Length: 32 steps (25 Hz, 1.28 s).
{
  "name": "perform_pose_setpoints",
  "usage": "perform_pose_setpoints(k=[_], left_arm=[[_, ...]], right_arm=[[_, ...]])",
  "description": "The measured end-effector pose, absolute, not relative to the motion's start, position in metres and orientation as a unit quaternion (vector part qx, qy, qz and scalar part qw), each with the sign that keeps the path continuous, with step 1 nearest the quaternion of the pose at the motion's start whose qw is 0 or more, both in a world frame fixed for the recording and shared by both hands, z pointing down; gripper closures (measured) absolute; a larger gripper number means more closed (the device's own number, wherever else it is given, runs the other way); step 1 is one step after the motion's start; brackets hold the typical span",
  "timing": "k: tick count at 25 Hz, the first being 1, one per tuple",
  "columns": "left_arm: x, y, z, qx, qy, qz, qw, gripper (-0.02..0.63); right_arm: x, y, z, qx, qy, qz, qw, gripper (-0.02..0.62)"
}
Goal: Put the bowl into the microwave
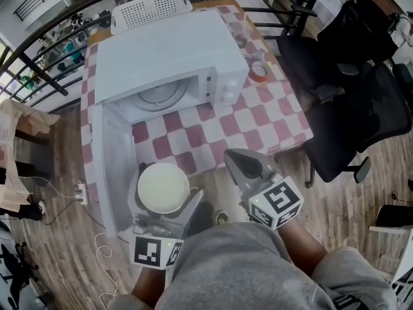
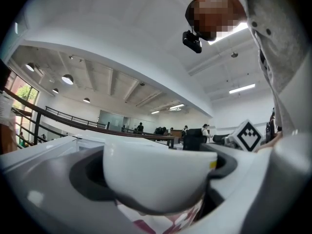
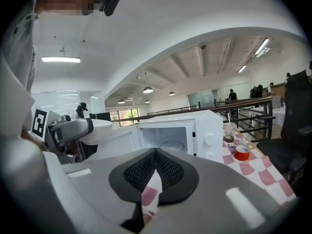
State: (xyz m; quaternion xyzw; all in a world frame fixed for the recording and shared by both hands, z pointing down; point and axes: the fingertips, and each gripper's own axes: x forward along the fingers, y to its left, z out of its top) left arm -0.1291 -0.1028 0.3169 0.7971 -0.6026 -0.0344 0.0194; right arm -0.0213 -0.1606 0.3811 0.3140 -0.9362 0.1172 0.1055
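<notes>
A white bowl (image 1: 162, 187) is held in my left gripper (image 1: 164, 202), below the table's near edge and beside the open microwave door (image 1: 113, 166). In the left gripper view the bowl (image 2: 156, 174) fills the space between the jaws, which are shut on it. The white microwave (image 1: 169, 60) stands on the checked table with its cavity and glass turntable (image 1: 162, 94) showing. My right gripper (image 1: 244, 166) is shut with nothing in it, near the table's front edge. From the right gripper view the microwave (image 3: 185, 133) and the bowl (image 3: 97, 130) both show.
A red tape roll (image 1: 259, 72) and a cup lie right of the microwave on the red-and-white checked table (image 1: 258, 124). A white basket (image 1: 150, 8) sits behind it. Black office chairs (image 1: 352, 102) stand at the right. A power strip (image 1: 80, 191) lies on the wooden floor.
</notes>
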Motion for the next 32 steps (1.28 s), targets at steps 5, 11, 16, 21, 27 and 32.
perform_pose_setpoints(k=[5,11,16,21,27,32], left_arm=[[-0.143,-0.122,0.316,0.801,-0.598,-0.04,0.018,0.066],[-0.155,-0.139,0.318,0.807,-0.588,-0.046,0.023,0.066],[-0.163,-0.149,0.319,0.814,-0.578,-0.051,0.025,0.066],[-0.174,-0.155,0.323,0.818,-0.572,-0.053,0.027,0.066],[-0.181,-0.156,0.327,0.824,-0.564,-0.047,0.029,0.066],[-0.185,-0.159,0.328,0.825,-0.563,-0.043,0.028,0.066]], right_arm=[[-0.04,-0.179,0.378,0.313,-0.937,0.111,0.107,0.597],[-0.055,-0.194,0.375,0.319,-0.935,0.108,0.113,0.597],[-0.064,-0.204,0.374,0.327,-0.932,0.104,0.117,0.597],[-0.075,-0.209,0.374,0.333,-0.93,0.099,0.118,0.597],[-0.082,-0.211,0.371,0.337,-0.929,0.096,0.122,0.597],[-0.084,-0.216,0.369,0.336,-0.929,0.093,0.124,0.597]])
